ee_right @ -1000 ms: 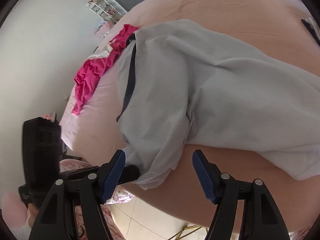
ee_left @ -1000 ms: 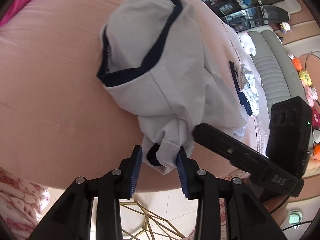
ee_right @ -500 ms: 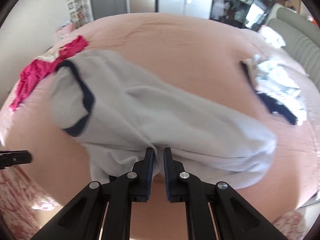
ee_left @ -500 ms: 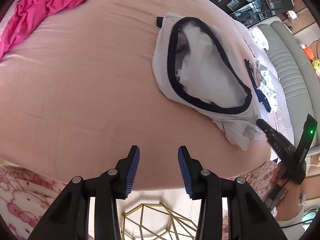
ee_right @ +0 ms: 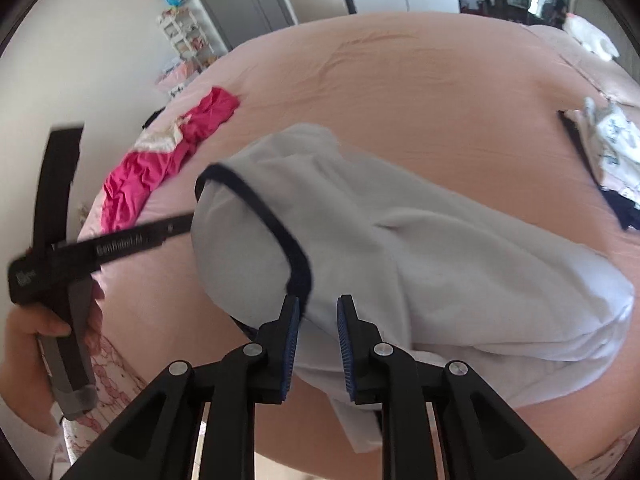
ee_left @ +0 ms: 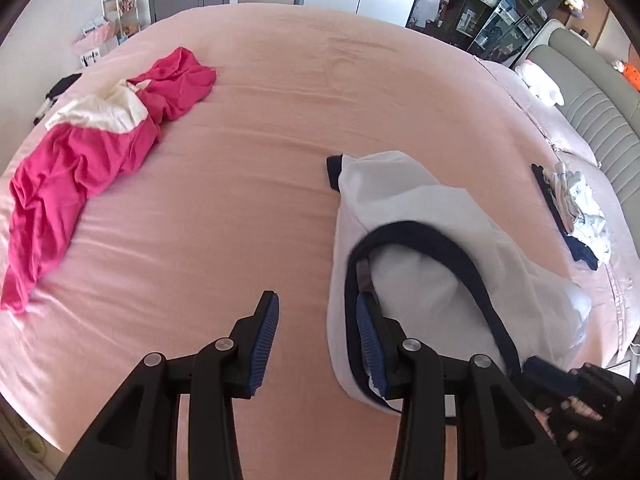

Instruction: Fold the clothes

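Note:
A white garment (ee_left: 432, 240) with navy trim lies bunched on the pink bed (ee_left: 248, 208), towards its front right. My left gripper (ee_left: 316, 340) is open over the sheet. Its right finger (ee_left: 370, 344) rests against the garment's navy-edged opening, and the white edge lies just inside the gap. In the right wrist view the garment (ee_right: 420, 240) fills the middle. My right gripper (ee_right: 318, 344) hovers at its near edge by the navy trim. Its jaws are opening, with white cloth showing between the pads but not pinched. The left gripper (ee_right: 120, 244), held by a hand, reaches the garment from the left.
A crumpled magenta garment (ee_left: 80, 168) with a white piece on it lies at the bed's left. A small pile of patterned and navy clothes (ee_left: 576, 208) sits at the right edge, near a grey padded headboard (ee_left: 592, 112). Cabinets and shelves stand behind the bed.
The left gripper drew off the cloth corner it held, rose and turned, and now sits at the navy opening. The right gripper closed on the near edge, then its jaws parted. The garment shifted.

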